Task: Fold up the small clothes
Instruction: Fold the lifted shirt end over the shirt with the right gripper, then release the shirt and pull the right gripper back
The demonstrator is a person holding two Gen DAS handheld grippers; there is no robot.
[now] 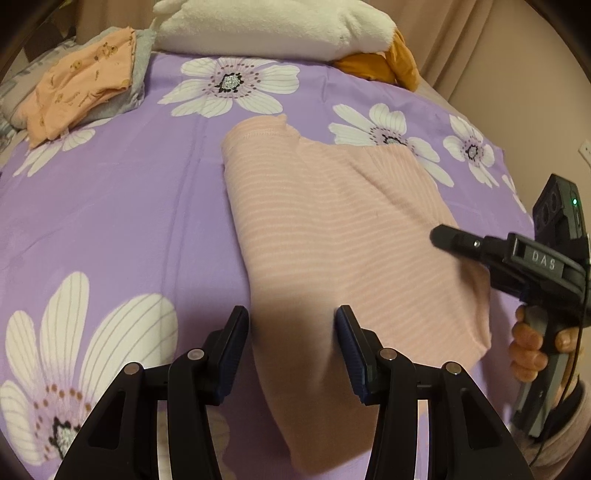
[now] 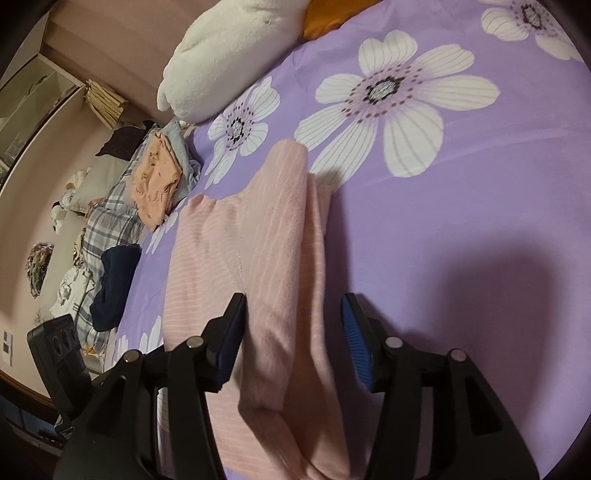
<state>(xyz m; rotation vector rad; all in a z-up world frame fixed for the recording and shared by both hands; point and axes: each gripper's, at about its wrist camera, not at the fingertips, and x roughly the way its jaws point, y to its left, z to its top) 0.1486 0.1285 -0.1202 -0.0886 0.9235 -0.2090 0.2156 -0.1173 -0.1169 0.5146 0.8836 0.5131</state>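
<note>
A pink striped garment [image 1: 332, 236] lies partly folded on the purple flowered bedspread [image 1: 129, 206]. My left gripper [image 1: 291, 325] is open, its jaws straddling the garment's near left edge just above it. The right gripper's fingers [image 1: 448, 236] reach in from the right over the garment's right side. In the right wrist view my right gripper [image 2: 293, 314] is open above a folded-over flap of the same garment [image 2: 273, 243], with nothing held.
A stack of folded clothes topped by an orange printed piece [image 1: 81, 88] sits at the far left. A white plush pillow [image 1: 273, 26] and an orange cloth [image 1: 384, 62] lie at the far edge. A plaid quilt [image 2: 110, 218] and dark garment [image 2: 112, 284] lie beside the bedspread.
</note>
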